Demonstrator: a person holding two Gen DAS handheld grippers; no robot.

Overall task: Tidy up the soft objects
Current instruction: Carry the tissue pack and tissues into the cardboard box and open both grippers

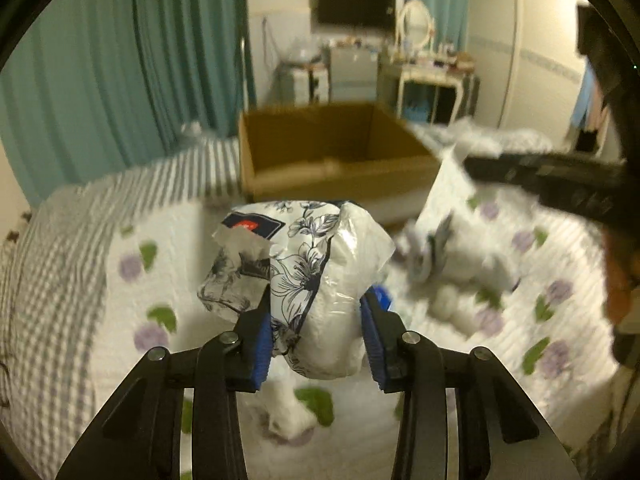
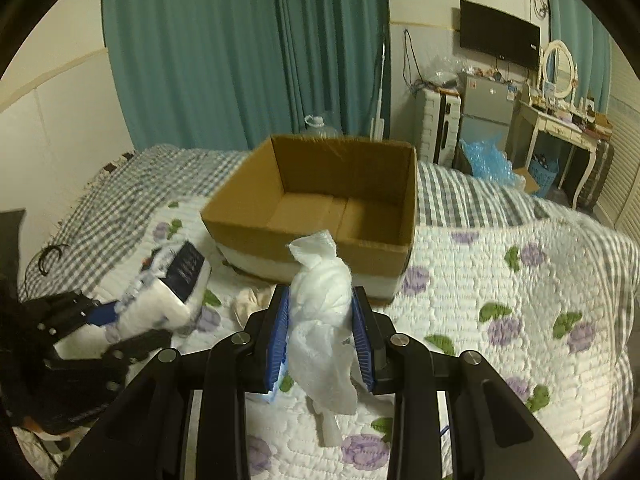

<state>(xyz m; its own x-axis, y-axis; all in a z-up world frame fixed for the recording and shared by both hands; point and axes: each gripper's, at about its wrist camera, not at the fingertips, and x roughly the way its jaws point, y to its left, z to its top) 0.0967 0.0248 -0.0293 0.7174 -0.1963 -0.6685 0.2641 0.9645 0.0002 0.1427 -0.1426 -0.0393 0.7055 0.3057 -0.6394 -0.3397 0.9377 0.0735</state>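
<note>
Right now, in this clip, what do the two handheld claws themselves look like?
Both match: the left claw and right claw have matte black angular linkage arms joined by round silver pivot screws, with ribbed blue pads lining the inner finger faces. Seen from the right wrist camera, the left unit's body is also black. No markings, cables or sleeves are legible.

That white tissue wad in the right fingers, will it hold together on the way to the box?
Probably floppy: the white tissue wad droops below the right gripper, a loose tail hanging. Likely very light, so it may flutter. It looks crushable, not fragile; the cardboard box stands open just ahead.
</note>
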